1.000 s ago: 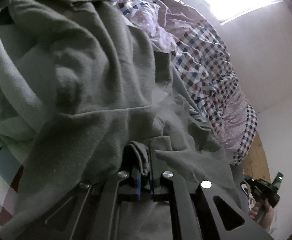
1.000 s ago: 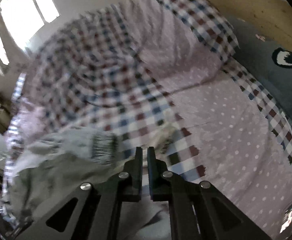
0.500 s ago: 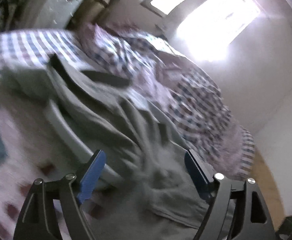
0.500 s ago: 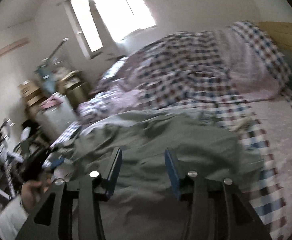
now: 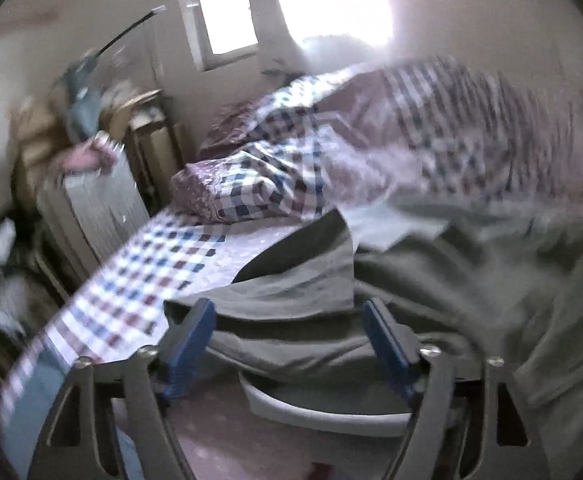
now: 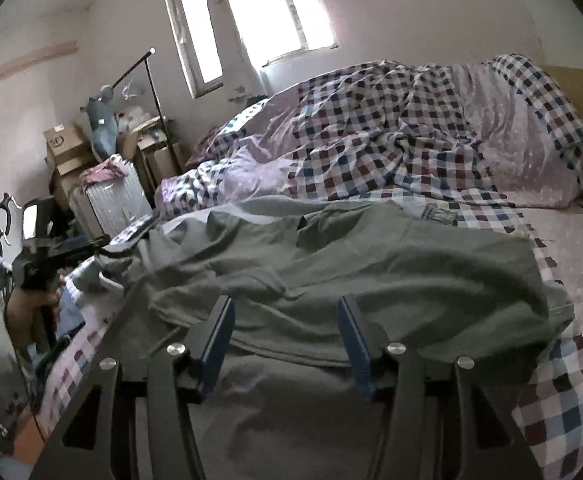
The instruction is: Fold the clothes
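Both the left gripper point(image 5: 289, 330) and the right gripper point(image 6: 285, 326) hang over the grey garment point(image 6: 331, 264) on the bed point(image 6: 571, 248), jaws spread wide, holding nothing.

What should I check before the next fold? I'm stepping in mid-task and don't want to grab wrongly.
1. Left gripper jaws open, nothing held: ok.
2. Right gripper jaws open, nothing held: ok.
3. Grey garment lying on the bed, within both grippers' view: ok.
4. Garment spread flat: not ok, it is rumpled with loose folds.
5. Edge to grab identified: cannot tell, the left wrist view is blurred.
6. Checked duvet apart from the garment: ok.
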A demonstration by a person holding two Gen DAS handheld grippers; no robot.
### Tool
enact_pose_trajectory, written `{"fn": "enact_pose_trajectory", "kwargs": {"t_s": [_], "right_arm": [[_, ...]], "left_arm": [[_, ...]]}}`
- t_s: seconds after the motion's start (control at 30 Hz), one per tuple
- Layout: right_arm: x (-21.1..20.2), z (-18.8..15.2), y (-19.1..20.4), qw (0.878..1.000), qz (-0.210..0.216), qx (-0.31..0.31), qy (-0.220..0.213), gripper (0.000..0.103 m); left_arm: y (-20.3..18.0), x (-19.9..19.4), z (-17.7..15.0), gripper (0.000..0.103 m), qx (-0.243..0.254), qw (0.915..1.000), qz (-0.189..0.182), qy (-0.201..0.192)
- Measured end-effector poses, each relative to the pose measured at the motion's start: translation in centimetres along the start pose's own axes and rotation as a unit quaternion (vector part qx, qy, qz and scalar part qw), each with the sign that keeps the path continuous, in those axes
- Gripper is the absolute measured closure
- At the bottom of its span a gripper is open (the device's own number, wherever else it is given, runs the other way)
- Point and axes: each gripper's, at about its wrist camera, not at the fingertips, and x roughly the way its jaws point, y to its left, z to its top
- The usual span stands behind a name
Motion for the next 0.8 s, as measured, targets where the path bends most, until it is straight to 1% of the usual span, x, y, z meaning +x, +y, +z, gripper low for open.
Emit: {"fn": "enact_pose_trajectory", "kwargs": {"t_s": [0.03,0.07,0.13,0.2,0.33,0.37,0.43,0.47,0.53,0.8], "right_arm": [[0.2,-0.1,-0.1,1.0,0.002,0.002,0.004,0.046],[0.2,-0.2,-0.2,1.0,0.002,0.003,0.005,0.046],[0.3,-0.2,-0.5,1.0,-0.002,0.002,0.005,0.046],[0.4,-0.3,-0.9,1.0,-0.007,0.005,0.004,0.046],[0.3,-0.2,-1.8,1.0,-0.014,0.019,0.004,0.046],[0.3,-0.2,-2.0,1.0,-0.016,0.023,0.004,0.046],[0.3,-0.1,-2.3,0.999,-0.019,0.029,0.004,0.046],[0.2,0.0,-2.4,0.999,-0.02,0.033,0.004,0.046],[0.2,0.0,-2.7,0.999,-0.024,0.038,0.005,0.046],[0.1,0.1,-3.5,0.998,-0.022,0.057,0.005,0.046]], "left_arm": [[-0.6,0.6,0.0,0.036,0.025,0.9997,0.005,0.005],[-1.2,1.3,0.1,0.038,0.05,0.9987,0.01,0.01],[-2.3,2.5,0.1,0.04,0.091,0.9955,0.017,0.018],[-3.0,3.6,0.2,0.043,0.116,0.9927,0.022,0.027],[-4.0,4.8,0.0,0.044,0.155,0.9868,0.026,0.039],[-4.2,4.9,0.0,0.047,0.163,0.9854,0.026,0.04],[-4.5,4.9,-0.1,0.052,0.176,0.9832,0.025,0.04],[-4.5,4.9,-0.1,0.06,0.18,0.9825,0.023,0.04],[-4.5,4.8,-0.2,0.071,0.185,0.9817,0.018,0.042],[-4.5,4.3,-0.7,0.071,0.202,0.978,-0.002,0.051]]}}
